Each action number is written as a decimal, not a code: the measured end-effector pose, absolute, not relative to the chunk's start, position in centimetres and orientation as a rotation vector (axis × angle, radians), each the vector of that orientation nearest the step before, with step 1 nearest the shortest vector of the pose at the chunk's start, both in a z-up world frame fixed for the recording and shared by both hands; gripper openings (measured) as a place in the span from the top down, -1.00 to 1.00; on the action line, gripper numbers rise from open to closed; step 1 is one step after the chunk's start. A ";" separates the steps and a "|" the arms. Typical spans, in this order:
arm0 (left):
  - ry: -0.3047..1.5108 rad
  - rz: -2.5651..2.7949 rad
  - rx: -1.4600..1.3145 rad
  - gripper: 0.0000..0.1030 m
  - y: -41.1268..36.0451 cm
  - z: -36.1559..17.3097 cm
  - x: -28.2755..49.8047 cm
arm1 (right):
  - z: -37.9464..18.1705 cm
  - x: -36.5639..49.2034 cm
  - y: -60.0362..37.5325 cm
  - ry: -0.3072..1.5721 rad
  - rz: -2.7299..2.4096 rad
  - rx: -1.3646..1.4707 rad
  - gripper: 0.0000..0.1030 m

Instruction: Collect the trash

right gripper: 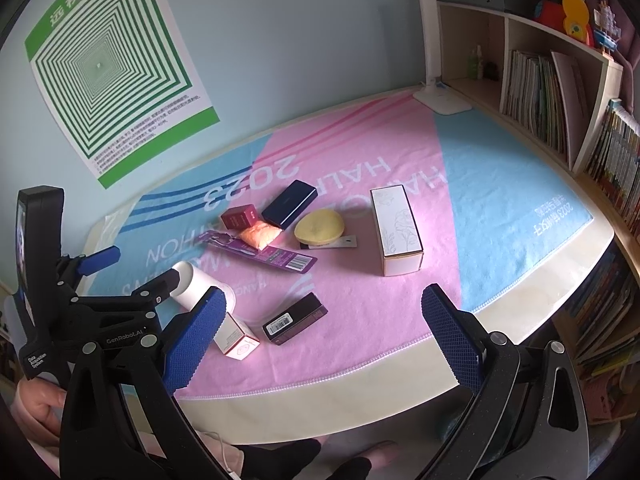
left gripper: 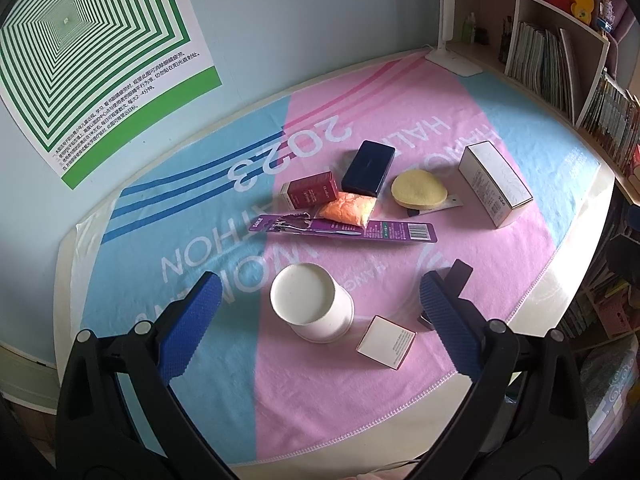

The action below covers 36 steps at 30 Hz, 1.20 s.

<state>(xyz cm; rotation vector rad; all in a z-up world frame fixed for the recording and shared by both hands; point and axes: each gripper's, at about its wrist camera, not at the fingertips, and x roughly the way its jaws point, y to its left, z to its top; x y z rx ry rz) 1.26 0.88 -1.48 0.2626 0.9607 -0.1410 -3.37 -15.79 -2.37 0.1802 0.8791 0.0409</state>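
A white paper cup (left gripper: 312, 304) lies tipped on the pink and blue towel (left gripper: 360, 392); it also shows in the right wrist view (right gripper: 200, 284). My left gripper (left gripper: 320, 292) is open, its jaws either side of the cup and above it. My right gripper (right gripper: 324, 300) is open and empty over the table's front edge. Near the cup lie a small white box (left gripper: 386, 342) and a dark box (right gripper: 294, 318). Further back lie a purple razor card (left gripper: 344, 230), an orange packet (left gripper: 348, 208), a red box (left gripper: 310, 194), a navy case (left gripper: 368, 168), a yellow sponge (left gripper: 418, 190) and a tall white box (left gripper: 494, 184).
A white lamp base (right gripper: 442, 100) stands at the back right. A bookshelf (right gripper: 560, 96) with several books runs along the right side. A green eye-chart poster (right gripper: 112, 68) hangs on the wall. The table's cream front edge (right gripper: 360, 400) is close to my right gripper.
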 end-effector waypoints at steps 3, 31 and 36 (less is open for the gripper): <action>0.965 -0.145 0.263 -0.88 0.9 -1.6 1.2 | -2.5 -3.3 -15.7 0.885 0.041 0.177 -0.89; 1.067 -0.127 0.261 -0.87 1.9 -5.3 3.3 | -5.7 -0.8 -16.4 0.981 0.032 0.177 -0.89; 1.113 -0.122 0.242 -0.87 2.5 -6.5 4.5 | -6.8 0.8 -16.8 1.017 0.028 0.163 -0.89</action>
